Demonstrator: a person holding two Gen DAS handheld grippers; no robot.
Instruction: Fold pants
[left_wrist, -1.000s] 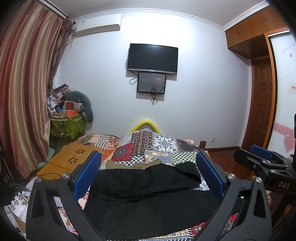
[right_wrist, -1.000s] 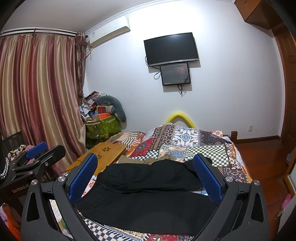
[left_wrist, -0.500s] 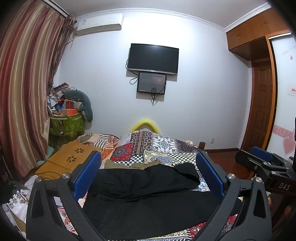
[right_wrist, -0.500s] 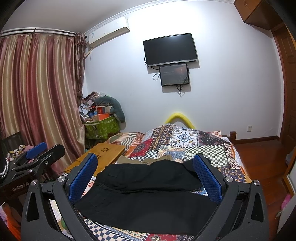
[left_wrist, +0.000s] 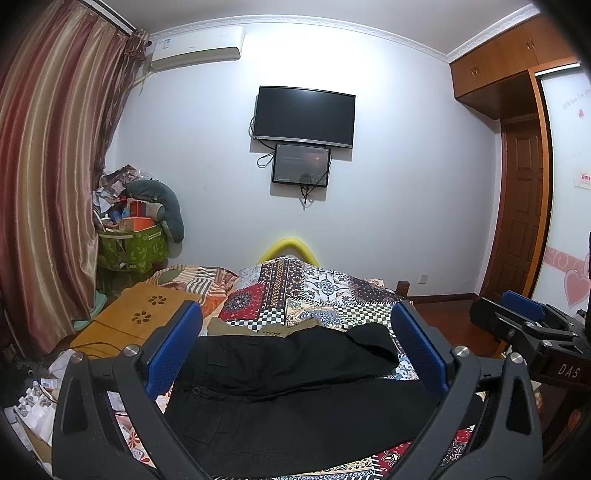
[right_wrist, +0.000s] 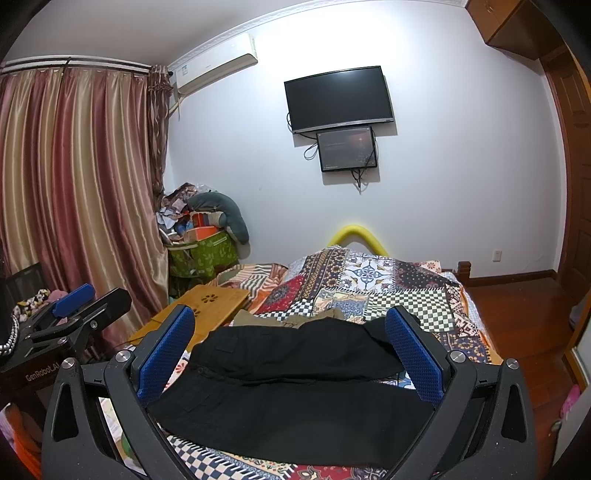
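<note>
A: Where do the pants (left_wrist: 295, 391) lie?

B: Across the bottom centre of both wrist views, spread sideways on the patchwork bed (left_wrist: 317, 288). The two legs run side by side toward the right of the frame, the farther one ending in a rumpled cuff; the waist sits toward the lower left.

A: And the fingers?

B: The left gripper (left_wrist: 295, 347) and the right gripper (right_wrist: 290, 350) both hang above the cloth, spread wide, grasping nothing. Neither touches the fabric.

A: How is this step done well?

B: Probably each gripper drops to one end of the near edge, pinches a single leg's thickness, and both lift together, so the near leg lands squarely over the far one. Uneven lifting would likely skew the seam. The bunched cuff looks worth flattening first.

A: The count?

B: One pair of black pants, two grippers, one bed. A tan garment (left_wrist: 269, 326) peeks out just behind the pants. On the wall at upper centre, two screens (left_wrist: 304, 116). At middle left, one wooden lap table (left_wrist: 138, 321) and one green bin (left_wrist: 131, 249).
</note>
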